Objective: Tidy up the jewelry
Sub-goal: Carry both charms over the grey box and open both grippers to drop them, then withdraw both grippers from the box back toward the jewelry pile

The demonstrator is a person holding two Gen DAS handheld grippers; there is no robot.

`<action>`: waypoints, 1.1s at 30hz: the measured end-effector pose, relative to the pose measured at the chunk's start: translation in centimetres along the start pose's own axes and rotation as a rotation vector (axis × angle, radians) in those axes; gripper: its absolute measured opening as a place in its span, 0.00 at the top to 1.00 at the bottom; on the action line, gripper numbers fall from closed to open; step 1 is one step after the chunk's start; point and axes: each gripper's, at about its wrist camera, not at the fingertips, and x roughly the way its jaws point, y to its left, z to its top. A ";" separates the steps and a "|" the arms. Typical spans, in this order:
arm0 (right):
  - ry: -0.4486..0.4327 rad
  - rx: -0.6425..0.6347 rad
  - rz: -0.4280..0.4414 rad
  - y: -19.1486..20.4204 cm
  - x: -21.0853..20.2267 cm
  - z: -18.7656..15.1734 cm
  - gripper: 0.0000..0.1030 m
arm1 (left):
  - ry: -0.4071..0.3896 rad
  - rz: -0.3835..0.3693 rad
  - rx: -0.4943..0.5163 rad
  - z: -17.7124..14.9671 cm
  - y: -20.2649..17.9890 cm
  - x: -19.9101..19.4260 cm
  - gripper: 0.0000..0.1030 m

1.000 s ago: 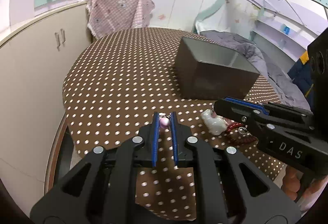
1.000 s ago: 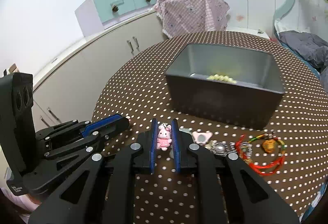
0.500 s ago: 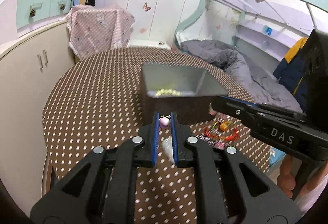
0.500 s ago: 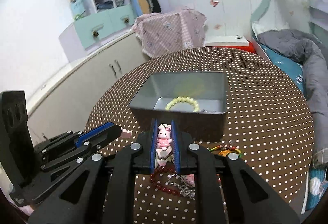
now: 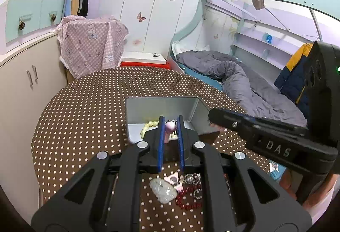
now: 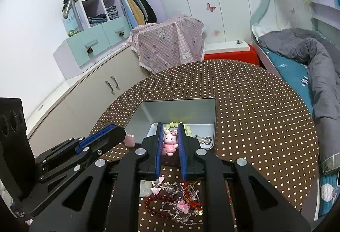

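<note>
We are clamping our left gripper on a pink charm and our right gripper on a bunny charm, both hovering above the metal box's near rim.

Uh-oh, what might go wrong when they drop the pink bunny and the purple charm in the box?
The bunny charm hangs near the box's front wall, so it might fall outside. The right gripper and the left gripper are close together, so they might bump. The purple charm could tangle with the yellow-green bead bracelet already inside.
</note>
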 end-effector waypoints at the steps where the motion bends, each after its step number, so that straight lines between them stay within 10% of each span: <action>1: 0.002 0.001 -0.003 -0.1 0.1 0.1 0.88 | 0.000 0.000 0.002 0.1 -0.1 0.1 0.89; 9: -0.005 -0.027 -0.010 -0.3 0.6 0.6 0.85 | -0.012 -0.004 0.031 0.7 -0.2 0.8 0.89; 13: -0.022 -0.015 -0.051 -0.9 0.3 0.5 0.35 | -0.016 0.033 0.038 1.0 0.0 0.9 0.88; 15: -0.024 -0.007 -0.058 -1.4 0.1 0.5 0.35 | -0.008 0.032 0.033 1.0 0.2 0.9 0.87; 18: -0.023 0.010 -0.073 -2.1 -0.1 0.4 0.33 | 0.000 0.076 0.020 0.8 0.7 1.0 0.55; 33: -0.012 0.012 -0.109 -2.5 -0.4 0.0 0.32 | 0.026 0.096 0.009 0.5 1.4 0.9 0.54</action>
